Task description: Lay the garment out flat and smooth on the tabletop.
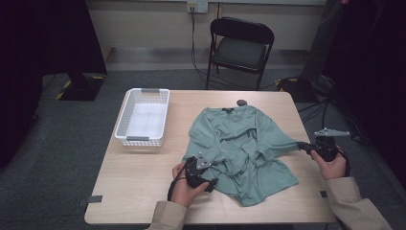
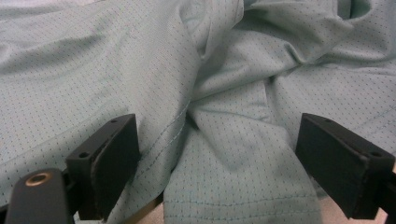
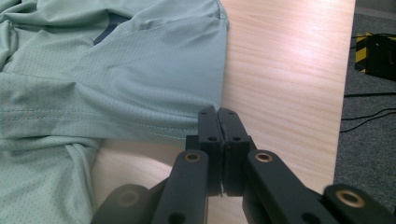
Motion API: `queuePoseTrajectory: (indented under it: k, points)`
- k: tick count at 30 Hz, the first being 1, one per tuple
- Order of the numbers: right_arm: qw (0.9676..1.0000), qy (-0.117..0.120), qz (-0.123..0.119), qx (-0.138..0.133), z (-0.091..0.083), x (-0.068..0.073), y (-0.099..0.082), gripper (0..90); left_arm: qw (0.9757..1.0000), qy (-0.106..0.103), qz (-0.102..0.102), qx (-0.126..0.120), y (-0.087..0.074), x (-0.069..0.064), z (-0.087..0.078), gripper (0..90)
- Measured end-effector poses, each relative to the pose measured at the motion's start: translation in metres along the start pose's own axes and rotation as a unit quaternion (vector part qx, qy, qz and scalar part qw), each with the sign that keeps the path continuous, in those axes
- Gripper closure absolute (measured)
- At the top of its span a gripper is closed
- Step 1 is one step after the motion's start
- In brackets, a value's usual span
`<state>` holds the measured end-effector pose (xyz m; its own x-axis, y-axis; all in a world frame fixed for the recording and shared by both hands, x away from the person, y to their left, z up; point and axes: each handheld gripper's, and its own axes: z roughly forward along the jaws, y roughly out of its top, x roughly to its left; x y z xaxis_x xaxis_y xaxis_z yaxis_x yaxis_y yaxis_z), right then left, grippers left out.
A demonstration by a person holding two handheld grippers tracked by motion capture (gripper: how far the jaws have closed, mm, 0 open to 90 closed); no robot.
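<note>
A: How does the garment look?

B: It is a pale green, long-sleeved knit shirt with a fine dotted weave, lying rumpled in the middle of the light wooden table, neck towards the far edge. One sleeve is drawn out straight towards the right side; the body is bunched into folds, with stitched hems showing.

A: And the grippers?

B: The left gripper sits at the shirt's near left corner, its black jaws spread wide with folded fabric lying between them; the pads do not press on it. The right gripper has its jaws pinched together at the edge of the sleeve cuff. In the high view the sleeve runs taut to it, so it holds the cuff.

A: Anything hard to make out?

B: How much cloth sits between the right jaws is hidden. A small dark round object by the collar is too small to identify. The white plastic lattice basket stands well apart, to the left of the shirt.
</note>
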<state>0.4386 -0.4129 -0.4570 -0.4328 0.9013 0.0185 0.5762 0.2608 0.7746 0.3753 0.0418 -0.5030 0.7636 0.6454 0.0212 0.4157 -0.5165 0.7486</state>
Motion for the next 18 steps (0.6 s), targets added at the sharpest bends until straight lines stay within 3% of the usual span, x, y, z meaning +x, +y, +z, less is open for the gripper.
queuePoseTrajectory:
  k: [12, 18]
  points:
    - [0.9999, -0.011, 0.009, 0.003, -0.004, -0.018, -0.001, 89.3, 1.0, 0.0, 0.0, 0.0, 0.0, 0.0, 0.0, 13.2]
    - [0.9998, -0.014, 0.012, 0.004, -0.003, -0.02, -0.004, 89.3, 1.0, 0.0, 0.0, 0.0, 0.0, 0.0, 0.0, 13.2]
